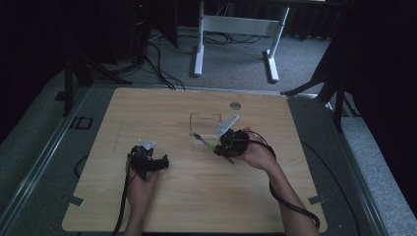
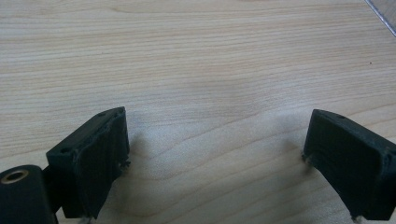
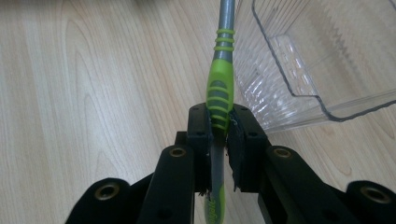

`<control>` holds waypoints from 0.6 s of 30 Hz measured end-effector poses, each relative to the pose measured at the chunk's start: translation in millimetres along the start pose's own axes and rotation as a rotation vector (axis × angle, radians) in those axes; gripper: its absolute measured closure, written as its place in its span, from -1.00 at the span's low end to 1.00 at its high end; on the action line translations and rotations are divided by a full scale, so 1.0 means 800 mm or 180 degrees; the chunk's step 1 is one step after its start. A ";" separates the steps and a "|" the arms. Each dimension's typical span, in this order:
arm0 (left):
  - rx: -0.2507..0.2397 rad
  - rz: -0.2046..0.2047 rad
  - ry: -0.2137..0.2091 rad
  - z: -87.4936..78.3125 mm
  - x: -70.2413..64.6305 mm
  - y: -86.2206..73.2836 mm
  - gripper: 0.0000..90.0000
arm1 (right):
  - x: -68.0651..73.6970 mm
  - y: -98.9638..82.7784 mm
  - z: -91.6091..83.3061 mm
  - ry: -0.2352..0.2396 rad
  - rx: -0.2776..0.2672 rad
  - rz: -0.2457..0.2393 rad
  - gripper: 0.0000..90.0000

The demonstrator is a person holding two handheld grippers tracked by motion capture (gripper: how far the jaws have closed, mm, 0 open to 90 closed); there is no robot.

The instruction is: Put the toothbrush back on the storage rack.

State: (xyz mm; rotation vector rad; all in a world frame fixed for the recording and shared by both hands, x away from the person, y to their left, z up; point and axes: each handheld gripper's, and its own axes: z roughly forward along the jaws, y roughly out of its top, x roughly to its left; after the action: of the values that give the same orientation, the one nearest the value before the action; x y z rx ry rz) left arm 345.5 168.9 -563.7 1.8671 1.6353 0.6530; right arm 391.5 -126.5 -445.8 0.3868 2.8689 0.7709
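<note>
On the left, the left hand-held gripper (image 1: 156, 162) rests low over the bare worktop (image 1: 162, 113), its jaws spread wide with nothing between them; in the left gripper view only wood grain lies ahead of it, with a sliver of clear plastic at the far upper right corner. It has no part in the work yet, and looks to be waiting. Moving right, the right hand-held gripper (image 1: 222, 146) is clenched on a toothbrush (image 3: 220, 88), the green ribbed grip pinched between both pads while the grey stem runs forward and away from the jaws. Just to the right of that stem, as the right gripper view shows it, stands a clear bin (image 3: 299, 70), its ribbed wall close beside the toothbrush; whether the two touch I cannot tell. In the high view the toothbrush's far end reaches to the near left wall of the bin (image 1: 205, 118), and the head appears to lie at or just over that edge, though the picture is too dim to settle it. As I judge it, the pick-up is done and the carry is nearly finished; what is left is to bring the toothbrush fully over the opening, lower it inside, and release it.
</note>
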 end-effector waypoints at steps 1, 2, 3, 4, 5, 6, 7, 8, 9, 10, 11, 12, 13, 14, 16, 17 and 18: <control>0.0000 0.0000 0.0000 0.000 0.000 0.000 -0.84 | 0.000 0.000 -0.001 0.0000 -0.0027 0.0005 0.77; 0.0000 0.0000 0.0000 0.000 0.000 0.000 -0.84 | 0.000 0.000 -0.001 0.0000 -0.0027 0.0005 0.77; -0.0001 -0.0001 0.0001 0.000 0.000 0.000 -0.84 | 0.000 0.000 -0.002 -0.0001 -0.0045 0.0010 0.77; -0.0001 -0.0001 0.0001 0.000 0.000 0.000 -0.84 | -0.001 0.000 -0.004 -0.0004 -0.0093 0.0025 0.77; 0.0000 0.0000 0.0001 0.000 0.000 0.000 -0.84 | -0.002 0.000 -0.004 0.0002 -0.0106 0.0031 0.77; -0.0001 -0.0001 0.0001 0.000 0.000 0.000 -0.84 | -0.002 -0.001 -0.005 0.0001 -0.0116 0.0036 0.77; -0.0001 -0.0002 0.0001 0.000 0.000 0.000 -0.84 | -0.002 -0.001 -0.006 -0.0009 -0.0136 0.0041 0.77; -0.0003 -0.0001 0.0001 0.000 0.000 0.000 -0.84 | -0.003 -0.001 -0.006 -0.0008 -0.0148 0.0052 0.77; -0.0003 0.0000 0.0001 0.000 0.000 0.000 -0.84 | -0.003 -0.002 -0.007 0.0007 -0.0175 0.0067 0.77; -0.0003 0.0000 0.0001 0.000 0.000 0.000 -0.84 | -0.004 -0.002 -0.007 0.0015 -0.0191 0.0076 0.77; -0.0003 0.0000 0.0001 0.000 0.000 0.000 -0.84 | -0.004 -0.003 -0.008 0.0019 -0.0214 0.0095 0.77; -0.0003 -0.0001 0.0001 0.000 0.000 0.000 -0.84 | -0.005 -0.003 -0.008 0.0021 -0.0230 0.0112 0.77; -0.0004 0.0000 0.0001 0.000 0.000 0.000 -0.84 | -0.005 -0.004 -0.008 0.0017 -0.0242 0.0113 0.77; -0.0004 0.0000 0.0001 0.000 0.000 0.000 -0.84 | -0.005 -0.004 -0.009 0.0024 -0.0266 0.0131 0.77; -0.0003 0.0000 0.0000 0.000 0.000 0.000 -0.84 | -0.006 -0.004 -0.010 0.0017 -0.0293 0.0136 0.77; -0.0003 -0.0001 0.0000 0.000 0.000 0.000 -0.84 | -0.006 -0.004 -0.010 0.0026 -0.0322 0.0143 0.77; -0.0003 0.0000 0.0000 0.000 0.000 0.000 -0.84 | -0.006 -0.004 -0.011 0.0024 -0.0341 0.0147 0.77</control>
State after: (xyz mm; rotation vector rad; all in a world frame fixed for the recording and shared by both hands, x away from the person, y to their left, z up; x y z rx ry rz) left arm 345.5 168.9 -563.8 1.8664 1.6347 0.6538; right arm 393.9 -134.6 -439.6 0.4386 2.8193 0.9310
